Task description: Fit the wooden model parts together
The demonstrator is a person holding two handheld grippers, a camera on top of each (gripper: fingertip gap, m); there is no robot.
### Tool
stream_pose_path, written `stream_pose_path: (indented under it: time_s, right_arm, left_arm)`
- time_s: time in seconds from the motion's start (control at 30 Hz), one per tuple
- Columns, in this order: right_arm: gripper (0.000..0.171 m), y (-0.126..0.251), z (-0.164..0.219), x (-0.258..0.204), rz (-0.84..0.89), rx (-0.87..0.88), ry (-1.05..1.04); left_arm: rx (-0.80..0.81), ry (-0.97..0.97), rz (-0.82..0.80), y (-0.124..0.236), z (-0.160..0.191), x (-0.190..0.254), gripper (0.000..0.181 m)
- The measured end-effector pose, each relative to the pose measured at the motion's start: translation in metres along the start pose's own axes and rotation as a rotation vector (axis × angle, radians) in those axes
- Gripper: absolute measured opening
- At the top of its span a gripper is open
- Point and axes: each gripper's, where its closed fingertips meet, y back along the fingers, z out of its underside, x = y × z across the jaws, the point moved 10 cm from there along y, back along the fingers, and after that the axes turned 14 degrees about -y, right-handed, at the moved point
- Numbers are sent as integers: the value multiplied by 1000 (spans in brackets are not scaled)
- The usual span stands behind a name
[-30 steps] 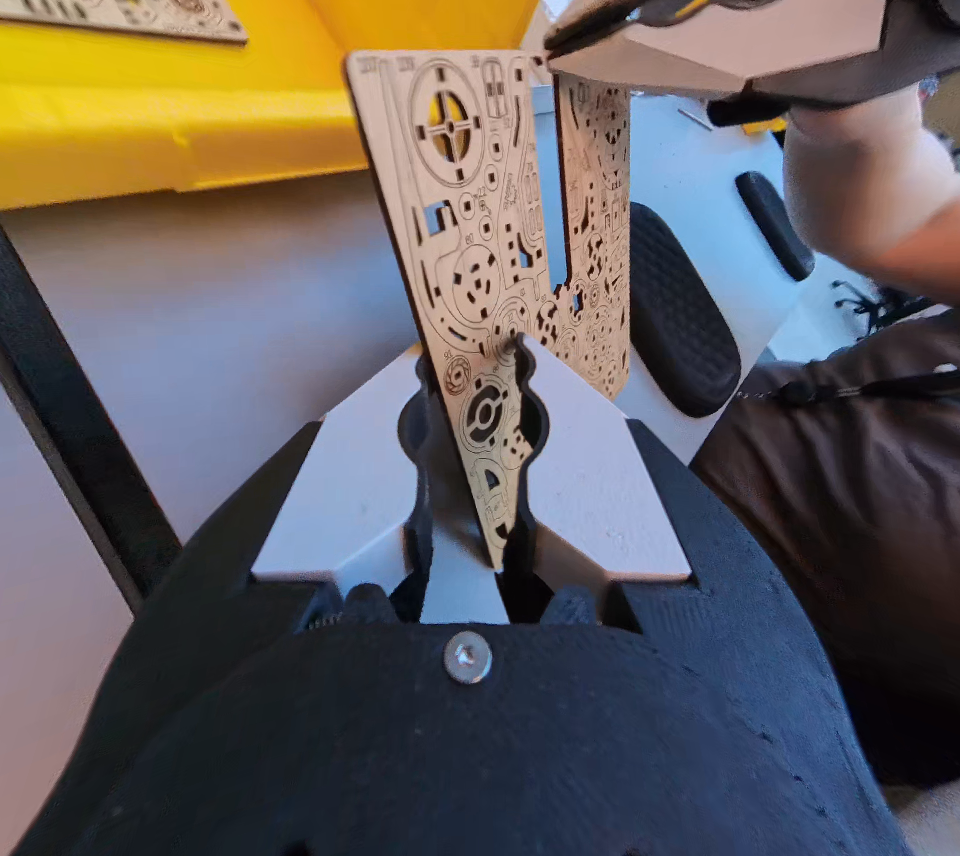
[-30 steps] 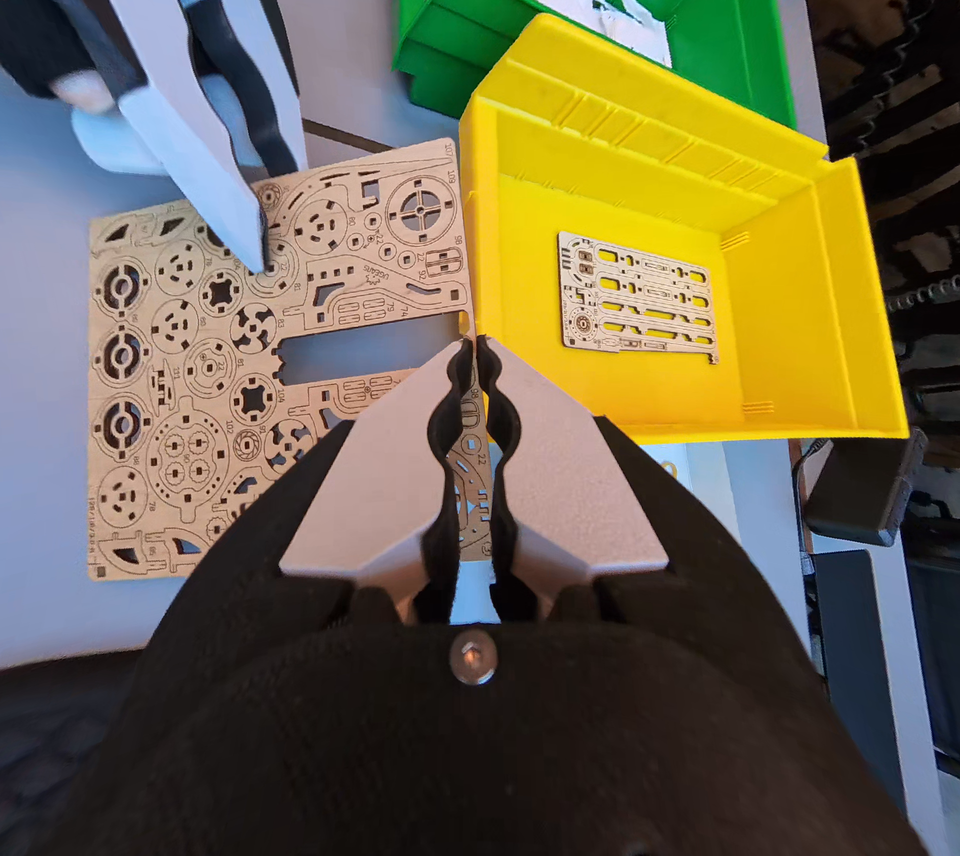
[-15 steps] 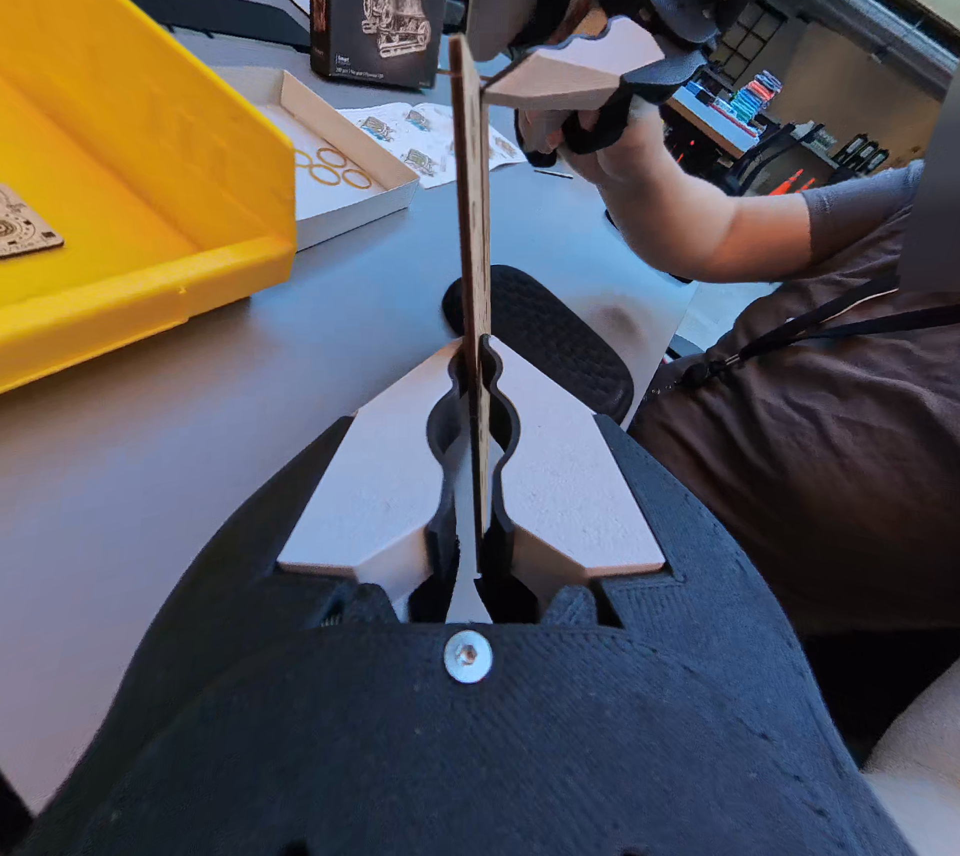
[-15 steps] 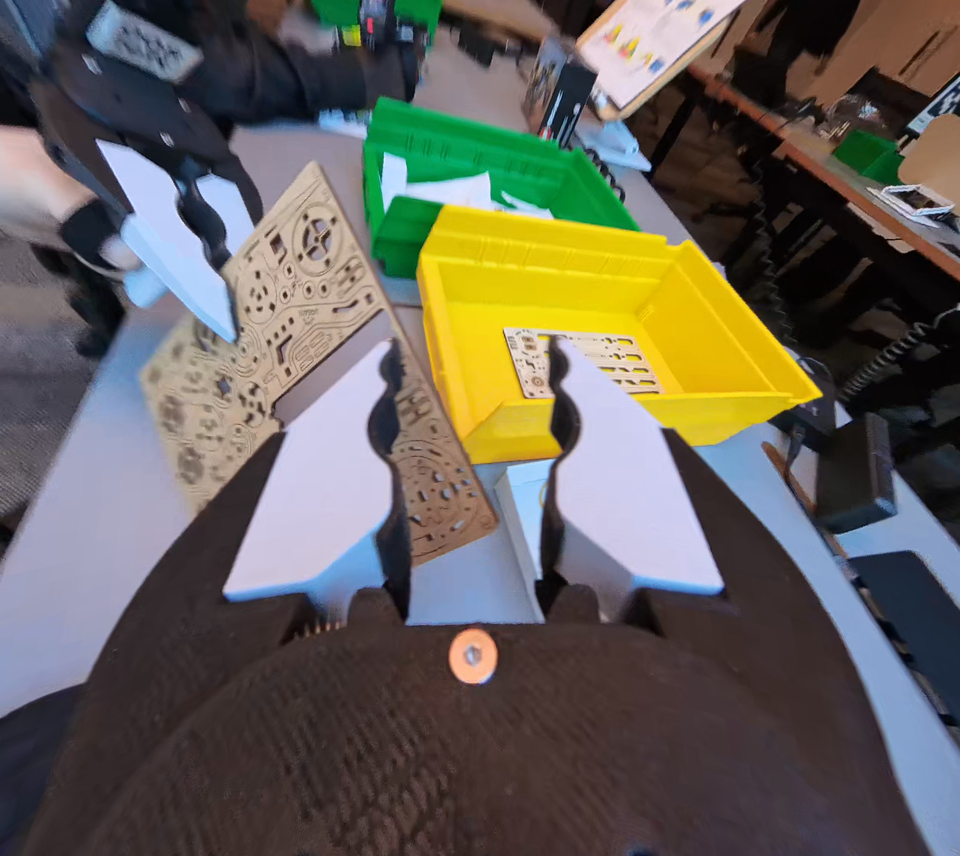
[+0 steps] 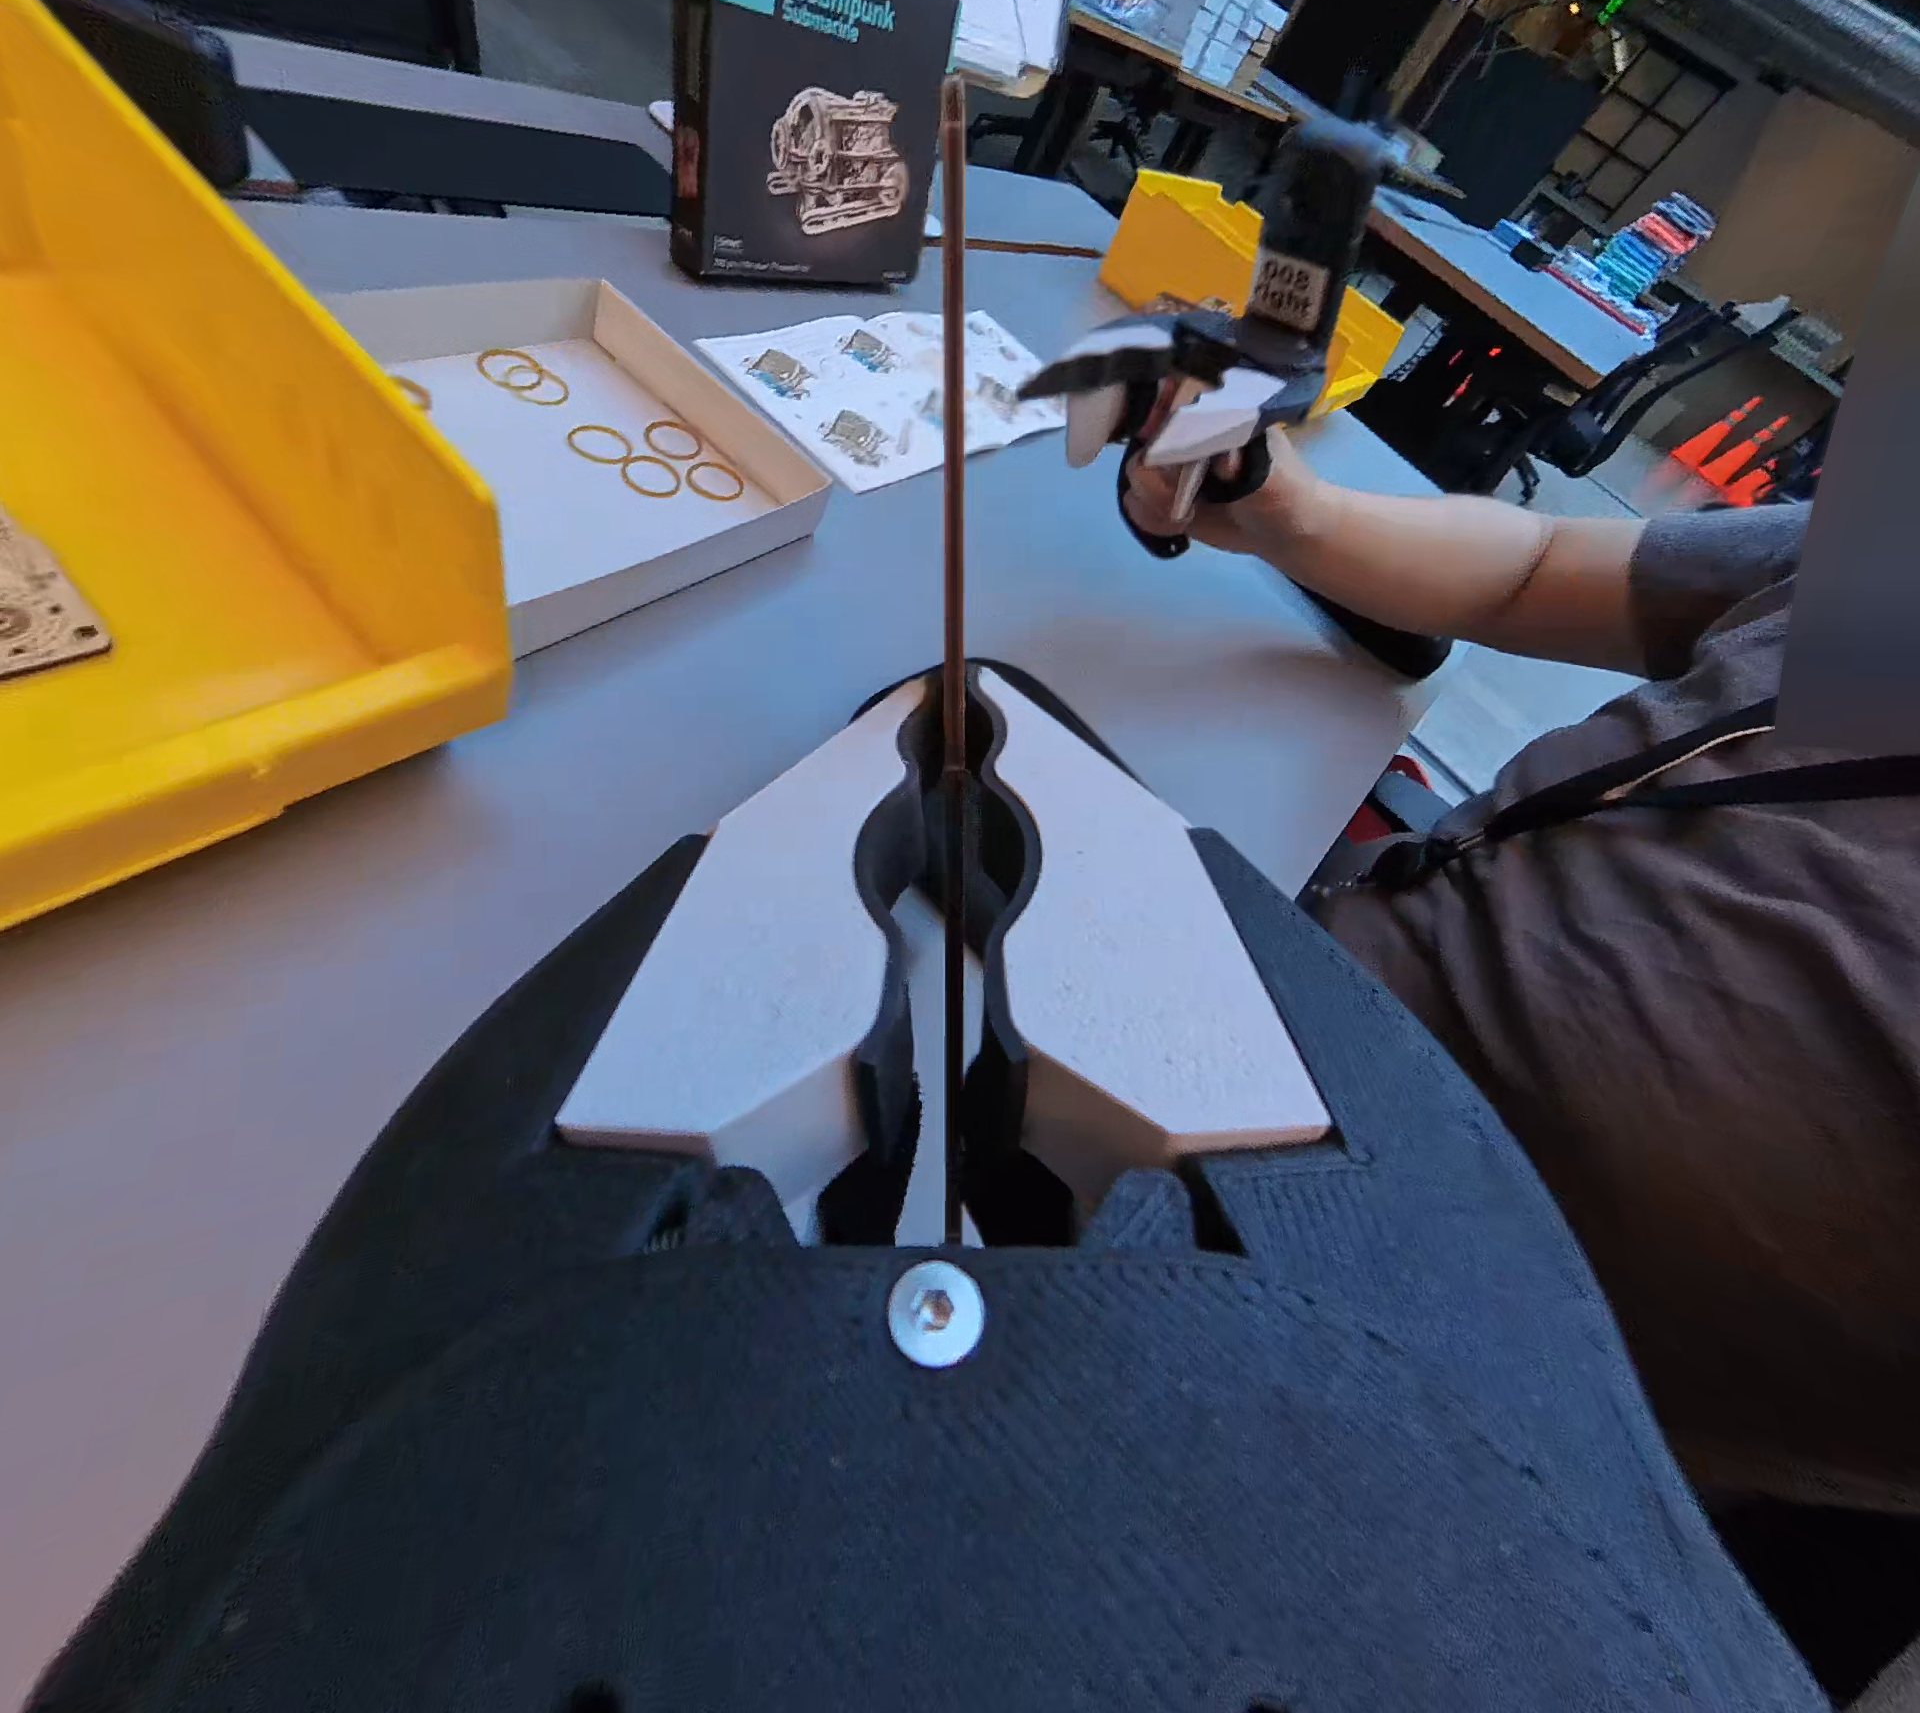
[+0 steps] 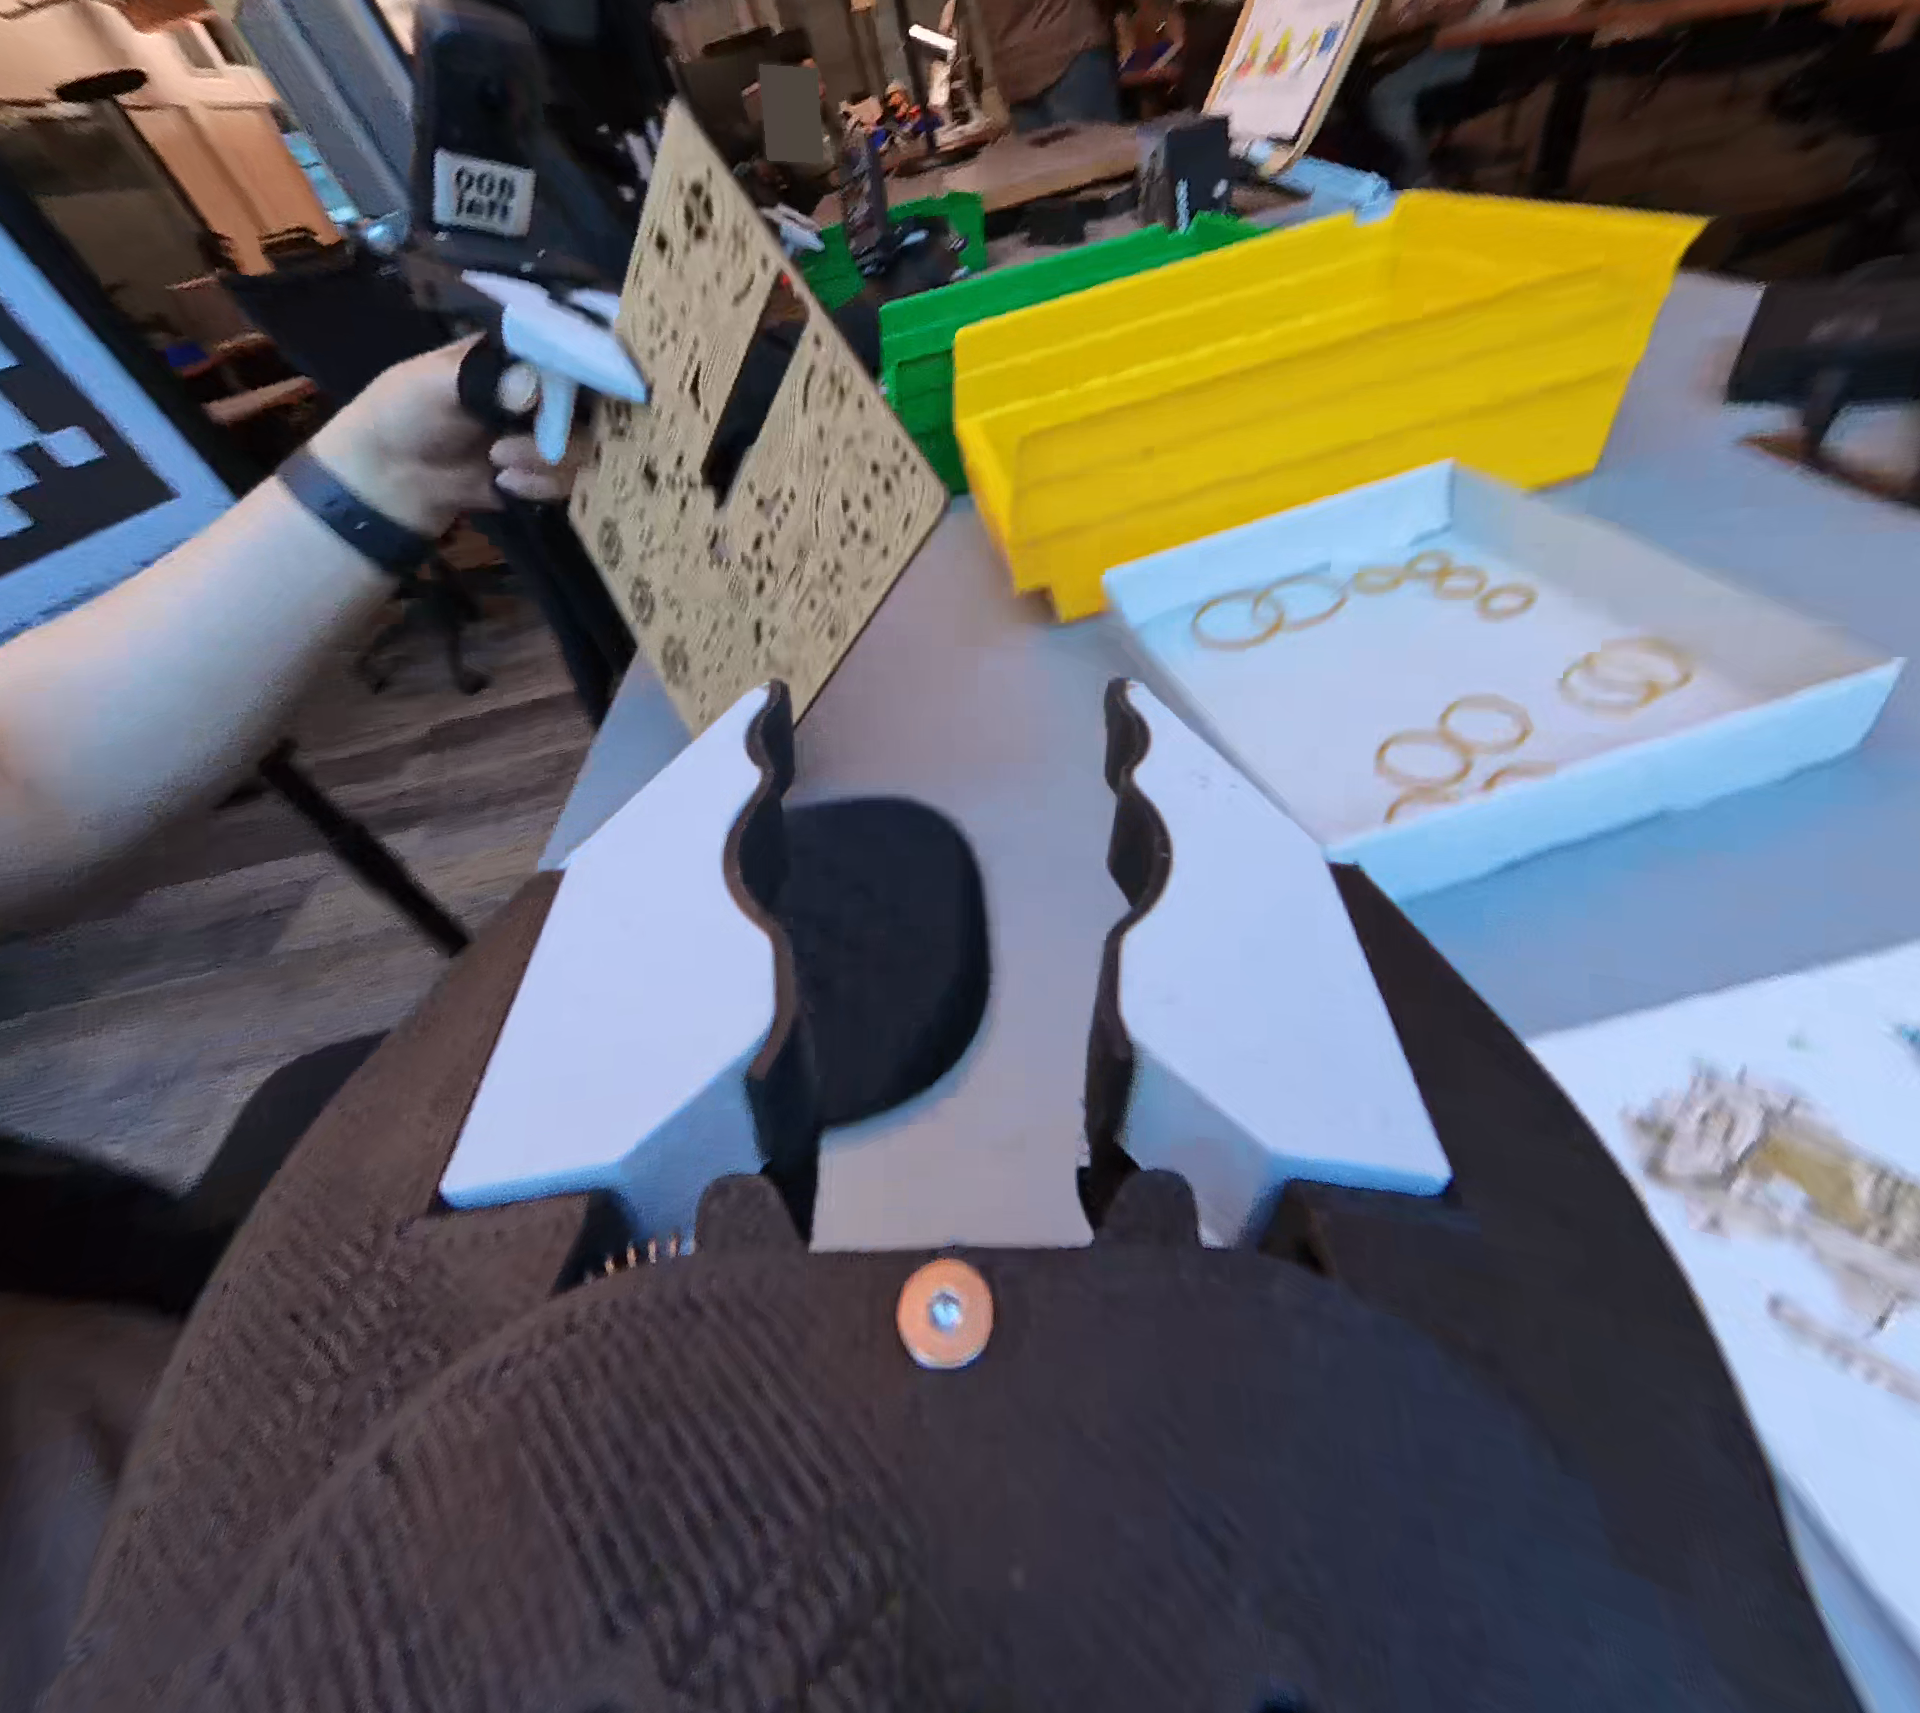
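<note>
The left gripper (image 5: pixel 953 707) pinched the wooden sheet (image 5: pixel 952 375) edge-on, upright above the counter (image 5: pixel 312 884), beside the yellow bin (image 5: pixel 239 520). The right gripper (image 6: pixel 945 707) stood spread and empty, apart from the sheet, over a black pad (image 6: pixel 883 957), perhaps a wrist rest.

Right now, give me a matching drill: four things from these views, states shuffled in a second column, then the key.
Things
1. left gripper
2. right gripper
3. laser-cut wooden parts sheet
4. shallow white cardboard tray

States
A. holds loose golden rings
B. open, nothing between its fingers
C. held clear of the grey table, seen edge-on in the left wrist view
D. shut on a thin panel

Pairs: 1-D, 2-B, 3-C, 4-A
</note>
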Motion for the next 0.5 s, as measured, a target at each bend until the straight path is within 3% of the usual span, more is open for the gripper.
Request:
stream_pose_path:
  time_s: [0.1, 0.2, 0.37, 0.5]
  right_arm:
    - [65, 36, 30, -1, -136, -95, -124]
    - [64, 70, 49, 0, -160, -77, -265]
    - [64, 108, 55, 2, -142, 13, -362]
    - [70, 122, 56, -4, -215, 49, -403]
  left_arm:
    - [36, -16, 41, -21, -18, 18, 0]
    - [66, 21, 60, -46, -37, 29, 0]
    - [150, 91, 160, -103, -67, 47, 0]
    - [234, 140, 262, -165, -70, 67, 0]
